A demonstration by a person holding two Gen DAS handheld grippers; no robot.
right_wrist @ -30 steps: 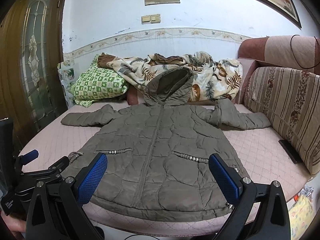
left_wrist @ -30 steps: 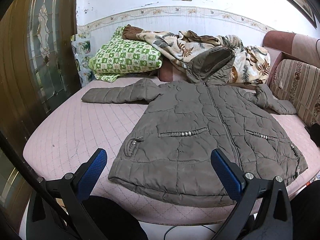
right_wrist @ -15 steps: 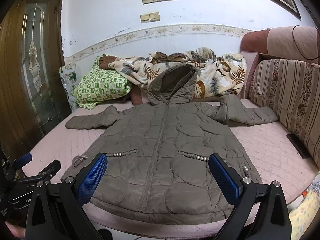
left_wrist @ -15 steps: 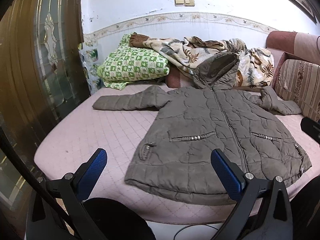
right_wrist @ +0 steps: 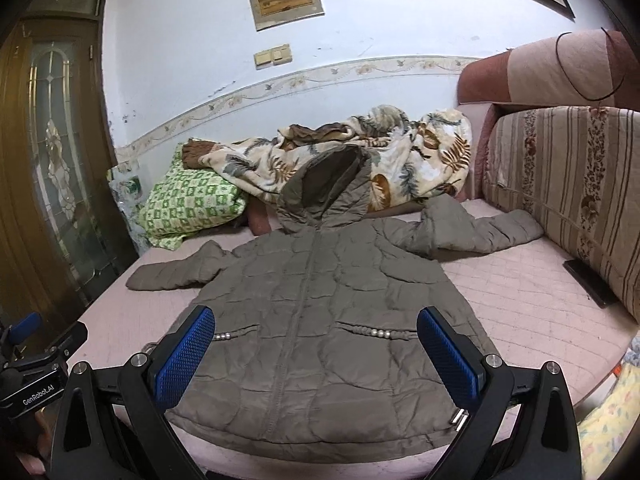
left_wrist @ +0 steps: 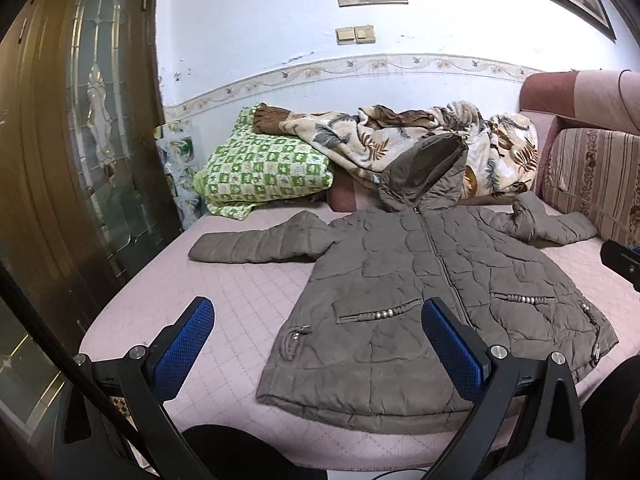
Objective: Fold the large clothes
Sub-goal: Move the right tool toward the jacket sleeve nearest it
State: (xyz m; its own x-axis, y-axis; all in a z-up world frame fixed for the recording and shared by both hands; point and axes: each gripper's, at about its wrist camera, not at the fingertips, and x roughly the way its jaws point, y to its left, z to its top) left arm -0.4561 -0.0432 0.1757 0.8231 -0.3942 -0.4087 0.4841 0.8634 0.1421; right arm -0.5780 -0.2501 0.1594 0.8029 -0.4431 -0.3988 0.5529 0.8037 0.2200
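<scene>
One quilted, hooded puffer jacket lies face up and zipped on a pink quilted bed, filling the centre of both wrist views, its hem toward the lower edge of the frame and its hood propped up against the bedding behind it. Its two sleeves are spread outward: one stretches flat toward the left of the frame, the other lies rumpled toward the right, near the striped sofa cushion. Two slanted pockets, each trimmed with a row of small metal beads, cross the lower front.

The left gripper hovers at the bottom of its view, its two blue, textured fingers spread wide and holding nothing; one sits over bare mattress, the other over the jacket's lower front. The right gripper likewise stands wide apart and empty, both fingers framing the hem.

Behind the jacket, in the upper middle of the frame, lie one green-and-white checked pillow and one crumpled leaf-print blanket. A wooden door with a leaded glass panel fills the left edge. One pair of beige wall switches sits on the white wall, and a dark flat object, too indistinct to identify, rests by the cushion at right.
</scene>
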